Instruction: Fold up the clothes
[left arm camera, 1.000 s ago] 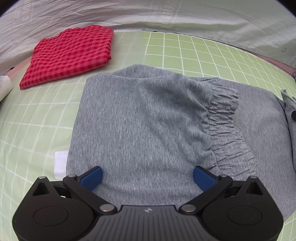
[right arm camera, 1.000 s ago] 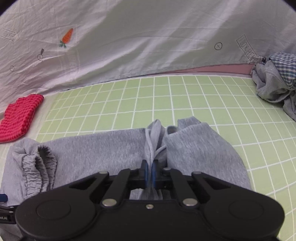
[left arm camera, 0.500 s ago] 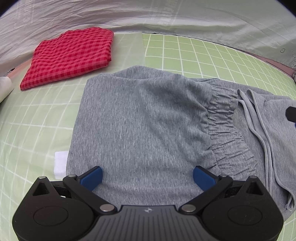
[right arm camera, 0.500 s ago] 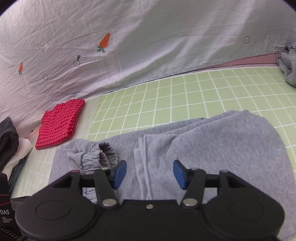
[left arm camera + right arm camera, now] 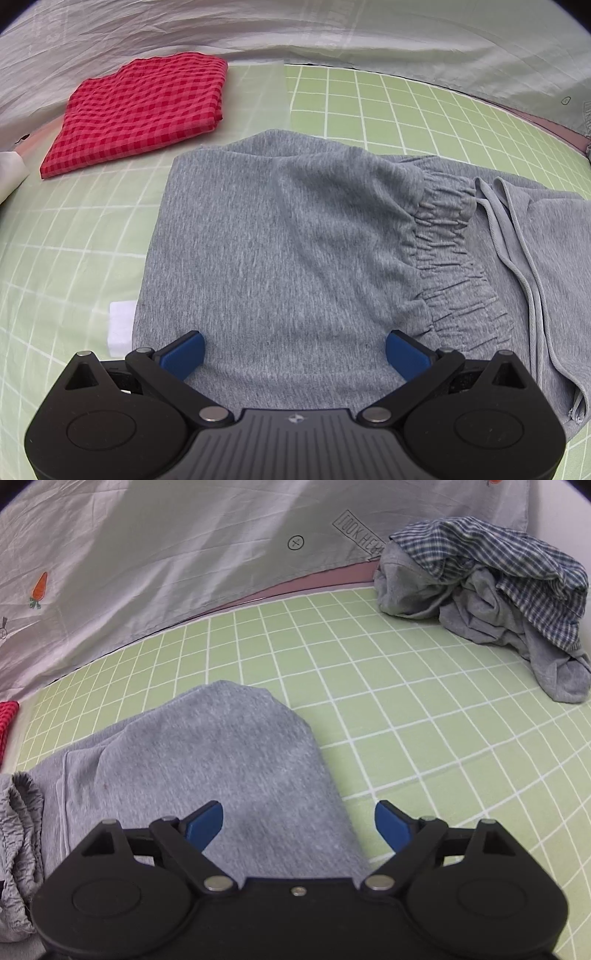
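grey sweatpants [image 5: 280,236] lying folded on the green grid mat [image 5: 424,709], red checked cloth [image 5: 140,107] beyond. left gripper [image 5: 294,350] spread wide above them, empty; right gripper [image 5: 298,821] likewise released. possibly touching fabric, hard to tell.

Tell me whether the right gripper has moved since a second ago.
Yes. The right gripper let go of the grey sweatpants and swung right: the crumpled laundry pile now sits well inside its view, and the red checked cloth has slid to the left edge.
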`<state>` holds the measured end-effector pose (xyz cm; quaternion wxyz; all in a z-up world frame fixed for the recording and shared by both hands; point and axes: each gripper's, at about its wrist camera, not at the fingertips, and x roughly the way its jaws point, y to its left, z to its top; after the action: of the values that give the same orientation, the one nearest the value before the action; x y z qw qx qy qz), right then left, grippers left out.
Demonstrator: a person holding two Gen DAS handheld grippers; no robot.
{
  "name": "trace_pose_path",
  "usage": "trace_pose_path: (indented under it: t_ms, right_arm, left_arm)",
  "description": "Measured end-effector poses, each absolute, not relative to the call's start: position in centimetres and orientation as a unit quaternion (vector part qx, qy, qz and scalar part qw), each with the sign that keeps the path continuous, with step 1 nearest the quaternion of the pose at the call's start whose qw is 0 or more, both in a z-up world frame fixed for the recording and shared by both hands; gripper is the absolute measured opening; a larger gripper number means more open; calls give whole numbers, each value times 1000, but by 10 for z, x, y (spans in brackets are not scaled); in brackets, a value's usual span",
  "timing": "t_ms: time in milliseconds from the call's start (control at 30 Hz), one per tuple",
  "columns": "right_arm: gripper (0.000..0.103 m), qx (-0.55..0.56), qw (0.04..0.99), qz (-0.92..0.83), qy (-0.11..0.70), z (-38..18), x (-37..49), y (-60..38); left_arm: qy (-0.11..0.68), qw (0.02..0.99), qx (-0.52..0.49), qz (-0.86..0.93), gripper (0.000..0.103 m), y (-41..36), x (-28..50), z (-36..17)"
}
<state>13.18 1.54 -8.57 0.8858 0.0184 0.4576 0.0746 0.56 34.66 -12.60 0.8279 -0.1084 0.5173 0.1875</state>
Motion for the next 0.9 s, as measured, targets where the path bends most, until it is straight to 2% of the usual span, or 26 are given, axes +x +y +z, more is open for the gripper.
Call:
trace_pose_path:
  t_ms: [300,433,533,600,633,667,767,900]
  right_arm:
    - [86,56,875,77,475,-97,142,3]
    - [82,24,878,83,471,-99,139,10]
    - [65,11,881,97,463,-98,135,14]
    - [31,3,879,112,463,-96,134,17]
    - [26,2,877,120,465,-95,134,18]
    - [15,7,875,125,467,-94,134,18]
    - [11,26,875,121,468,-89,134,17]
    - [10,25,885,129,447,-72,124,25]
  left_arm:
    - [519,825,-113,195,103,346,6,-126]
    - [522,822,-114,195,103,346,7,-126]
    - [525,821,-115,194,103,347,8,-126]
    - [525,820,-115,194,103,348,7,-126]
    - [527,819,-116,194,103,348,8,-126]
    - [530,818,-116,193,103,348,9,-126]
    - [548,805,-119,193,103,352,14,-124]
    - [548,799,-122,217,101,357,15,-108]
